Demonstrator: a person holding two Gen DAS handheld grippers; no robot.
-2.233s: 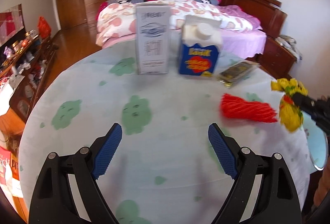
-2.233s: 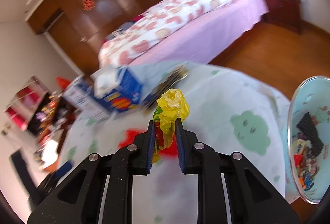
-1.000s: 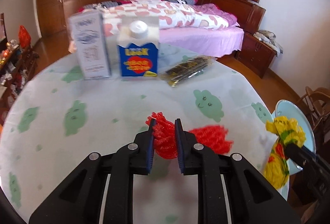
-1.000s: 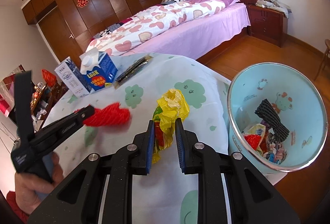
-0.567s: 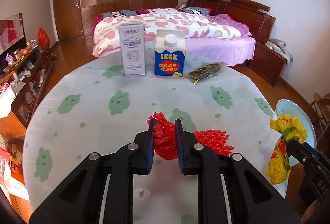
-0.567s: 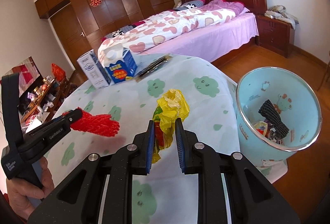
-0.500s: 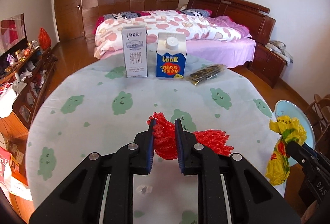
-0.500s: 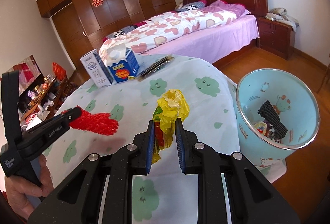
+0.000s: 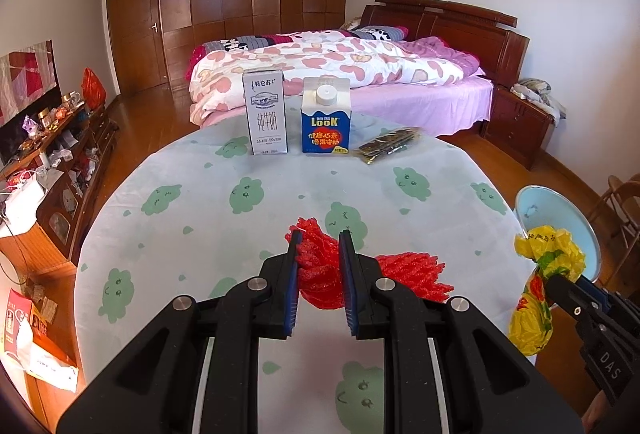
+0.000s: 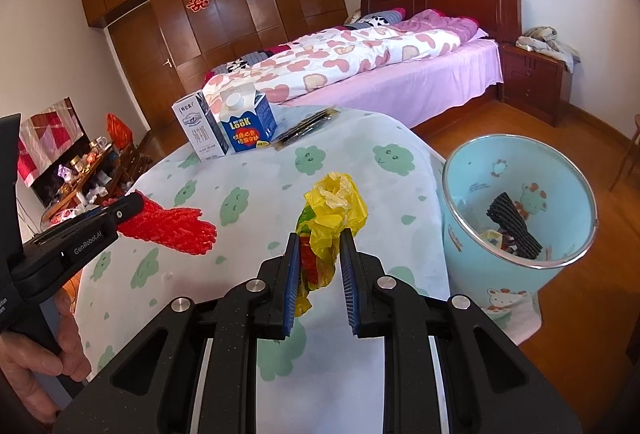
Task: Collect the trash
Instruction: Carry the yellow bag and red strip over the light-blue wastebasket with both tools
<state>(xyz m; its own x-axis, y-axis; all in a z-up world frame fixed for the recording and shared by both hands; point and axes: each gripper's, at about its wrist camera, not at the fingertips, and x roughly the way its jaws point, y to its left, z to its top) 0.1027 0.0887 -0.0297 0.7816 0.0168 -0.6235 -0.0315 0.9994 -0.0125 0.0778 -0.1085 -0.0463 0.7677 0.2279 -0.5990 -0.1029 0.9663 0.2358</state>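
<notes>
2 loaded grippers above table [image 9: 192, 194]

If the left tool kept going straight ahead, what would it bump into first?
Probably the blue Look carton at the far side of the table. The left tool, shut on the red mesh, points over bare cloth toward it, though depth is hard to judge.

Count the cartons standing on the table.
2, side by side at the table's far edge: a white milk carton on the left, a blue carton right of it. None seems hidden.
</notes>
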